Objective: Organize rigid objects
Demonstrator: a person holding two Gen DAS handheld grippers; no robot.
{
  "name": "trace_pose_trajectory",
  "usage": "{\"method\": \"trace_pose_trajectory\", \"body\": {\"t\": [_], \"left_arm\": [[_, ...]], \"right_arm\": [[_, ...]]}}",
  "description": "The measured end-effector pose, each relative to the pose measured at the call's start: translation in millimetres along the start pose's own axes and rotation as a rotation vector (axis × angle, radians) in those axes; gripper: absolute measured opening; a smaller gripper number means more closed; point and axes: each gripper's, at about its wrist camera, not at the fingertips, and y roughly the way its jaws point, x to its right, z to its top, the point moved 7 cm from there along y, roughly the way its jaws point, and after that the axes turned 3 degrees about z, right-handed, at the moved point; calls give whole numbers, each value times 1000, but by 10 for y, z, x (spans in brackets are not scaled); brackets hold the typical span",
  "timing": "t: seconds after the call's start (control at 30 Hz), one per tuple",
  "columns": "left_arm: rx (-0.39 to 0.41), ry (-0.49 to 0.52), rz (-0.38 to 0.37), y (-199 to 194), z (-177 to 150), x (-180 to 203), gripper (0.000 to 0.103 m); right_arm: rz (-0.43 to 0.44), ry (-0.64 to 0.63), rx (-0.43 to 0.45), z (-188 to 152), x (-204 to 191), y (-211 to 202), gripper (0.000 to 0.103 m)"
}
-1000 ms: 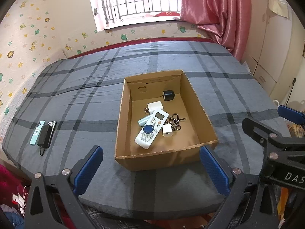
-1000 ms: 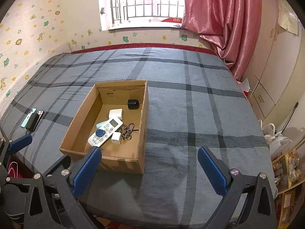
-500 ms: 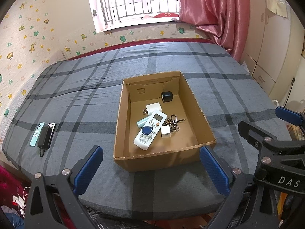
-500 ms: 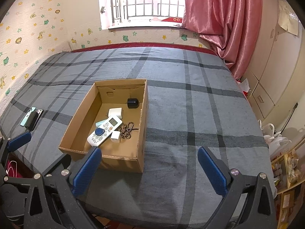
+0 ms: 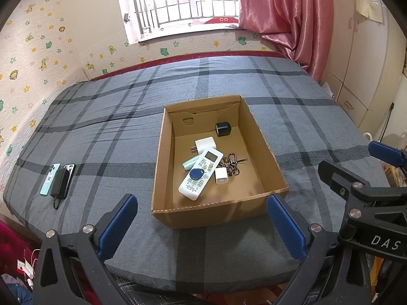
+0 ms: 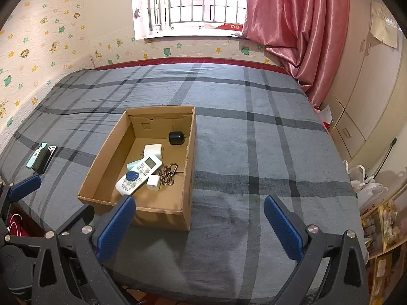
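An open cardboard box (image 5: 264,150) (image 6: 189,167) sits on the grey plaid bed. Inside lie a white remote (image 5: 199,175) (image 6: 138,174) with a blue key fob (image 5: 196,174) on it, a white plug adapter (image 5: 204,145), a small white charger cube (image 5: 221,176), a mint-coloured case (image 5: 189,164), a black round object (image 5: 223,129) (image 6: 176,137) and a bunch of key clips (image 5: 231,164) (image 6: 168,174). My left gripper (image 5: 202,225) is open and empty before the box's near wall. My right gripper (image 6: 199,225) is open and empty, right of the box's near corner.
Two phones and a black power bank (image 5: 59,179) (image 6: 42,157) lie at the bed's left edge. A pink curtain (image 6: 295,25) hangs at the back right, with cabinets (image 6: 366,96) along the right wall. A white bag (image 6: 366,185) and shelves stand right of the bed.
Both grippers have drawn back and risen slightly, so the box looks a little smaller and farther. Nothing in the box has moved, and both grippers stay open.
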Motion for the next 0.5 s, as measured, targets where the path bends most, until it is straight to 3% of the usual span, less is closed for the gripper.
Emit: {"method": "trace_pose_trajectory", "body": {"t": [0.5], "left_arm": [[-9,0,-9,27,-7,-15,103]], "right_arm": [[-3,-4,-9,9,5,16,103]]}}
